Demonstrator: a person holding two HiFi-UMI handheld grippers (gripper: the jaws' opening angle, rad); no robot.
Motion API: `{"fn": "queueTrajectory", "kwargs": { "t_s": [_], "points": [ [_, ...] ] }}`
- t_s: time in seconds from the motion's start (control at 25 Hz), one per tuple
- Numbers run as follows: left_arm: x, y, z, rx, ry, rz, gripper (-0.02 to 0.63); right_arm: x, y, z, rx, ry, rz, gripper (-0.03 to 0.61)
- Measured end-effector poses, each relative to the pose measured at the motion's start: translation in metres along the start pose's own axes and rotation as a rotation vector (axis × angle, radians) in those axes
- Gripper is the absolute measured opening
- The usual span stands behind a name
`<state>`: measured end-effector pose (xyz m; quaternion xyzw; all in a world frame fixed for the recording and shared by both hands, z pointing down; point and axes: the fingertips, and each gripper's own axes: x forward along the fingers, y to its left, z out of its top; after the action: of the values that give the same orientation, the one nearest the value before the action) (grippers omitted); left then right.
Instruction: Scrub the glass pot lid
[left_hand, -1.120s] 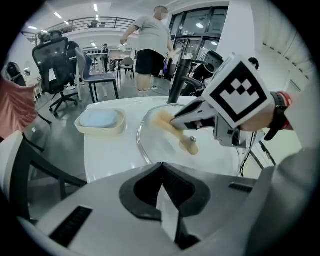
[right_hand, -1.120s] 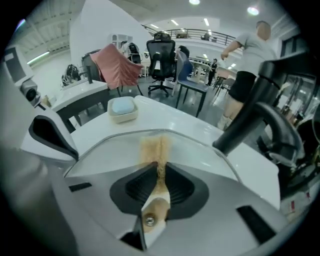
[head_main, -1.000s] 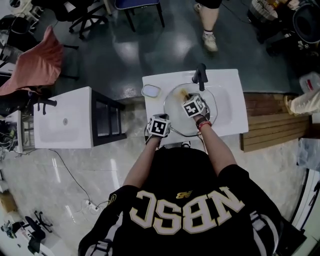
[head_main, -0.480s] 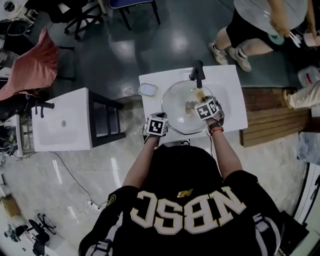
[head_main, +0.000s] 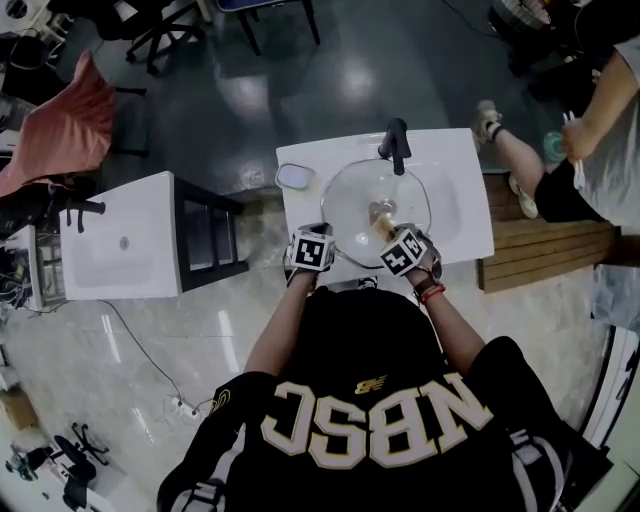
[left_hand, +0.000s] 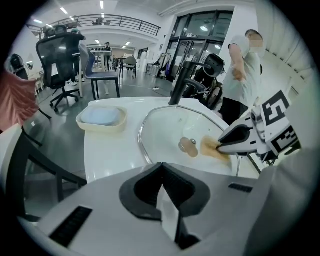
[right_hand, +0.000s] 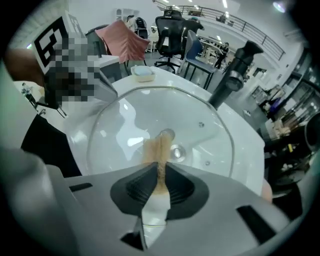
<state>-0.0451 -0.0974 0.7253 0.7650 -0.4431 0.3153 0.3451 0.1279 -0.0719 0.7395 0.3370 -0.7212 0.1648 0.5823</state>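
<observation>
The white sink (head_main: 458, 175) was the biggest thing, and the glass lid (head_main: 350, 200) lay flat over its bowl, in front of the black faucet (head_main: 397, 145). The head view showed both grippers at the lid's near edge, but not their jaws.

The left gripper view showed the left gripper (left_hand: 161, 167) with its jaws closed on the lid's rim. It also showed from the side the right gripper (left_hand: 223, 145) reaching over the glass.

In the right gripper view, the jaws of the right gripper (right_hand: 160, 172) were clamped on a brown sponge (right_hand: 156, 147), whose far end touched the glass.

A cream soap dish (left_hand: 100, 119) stood on the sink's left corner. The sponge lay just beside the lid's small knob (left_hand: 188, 146), which only the left gripper view showed clearly.
</observation>
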Motion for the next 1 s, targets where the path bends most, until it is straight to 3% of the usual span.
{"fn": "queueTrajectory", "kwargs": {
  "t_s": [0.28, 0.44, 0.64, 0.84, 1.0],
  "points": [
    [0.002, -0.001, -0.002, 0.015, 0.01, 0.002, 0.018, 0.01, 0.04, 0.029, 0.017, -0.037, 0.196, 0.054],
    [0.002, -0.001, -0.001, 0.031, 0.005, 0.004, 0.017, 0.021, 0.048, 0.059, 0.035, -0.107, 0.252, 0.057],
    [0.001, -0.001, 0.0, 0.053, 0.01, 0.016, 0.018, 0.032, 0.04, 0.097, 0.035, -0.211, 0.224, 0.058],
    [0.0, -0.002, 0.002, 0.055, 0.009, 0.014, 0.018, 0.041, 0.006, 0.113, 0.149, -0.266, 0.198, 0.064],
    [0.001, -0.002, 0.0, 0.053, 0.014, 0.021, 0.018, 0.048, -0.032, 0.116, 0.146, -0.292, 0.087, 0.064]
  ]
}}
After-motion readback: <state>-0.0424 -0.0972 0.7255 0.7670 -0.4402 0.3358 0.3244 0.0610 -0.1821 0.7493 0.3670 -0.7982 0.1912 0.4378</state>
